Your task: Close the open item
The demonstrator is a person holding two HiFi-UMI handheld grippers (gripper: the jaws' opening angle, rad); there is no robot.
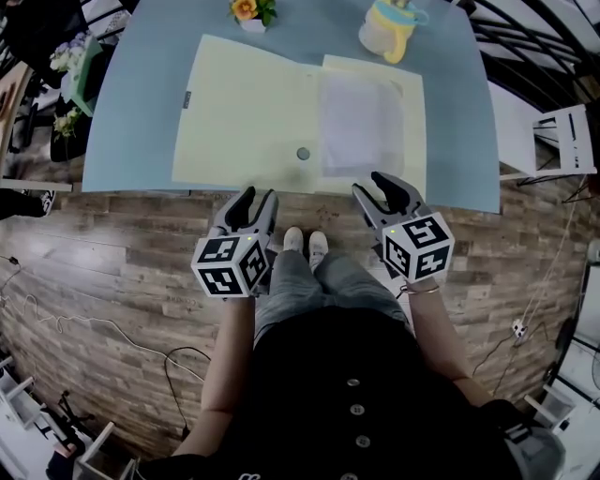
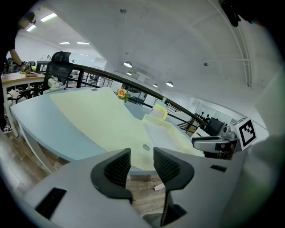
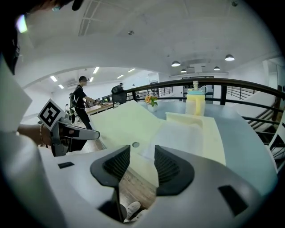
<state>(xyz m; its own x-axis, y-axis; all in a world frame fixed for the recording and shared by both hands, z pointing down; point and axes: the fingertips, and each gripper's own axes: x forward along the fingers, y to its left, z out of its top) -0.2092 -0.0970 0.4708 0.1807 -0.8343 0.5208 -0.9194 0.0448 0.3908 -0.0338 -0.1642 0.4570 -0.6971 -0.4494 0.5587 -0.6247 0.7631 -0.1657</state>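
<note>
Blue-grey surface [image 1: 141, 112] carries the open yellow folder [image 1: 244, 112], flat, just ahead of both grippers, white sheet [image 1: 352, 122] on its right leaf. Left gripper [image 1: 259, 195], right gripper [image 1: 373, 185]: fingers released, empty. Cup [image 1: 387, 30] and flower pot [image 1: 251, 11] beyond folder.

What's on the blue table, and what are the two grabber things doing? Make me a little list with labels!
table: blue table
folder: pale yellow folder, lying open and flat
paper: white paper on the folder's right half
far edge: flower pot, yellow cup
left gripper: left gripper at the table's near edge, fingers apart, empty
right gripper: right gripper at the near edge, fingers apart, empty
</note>
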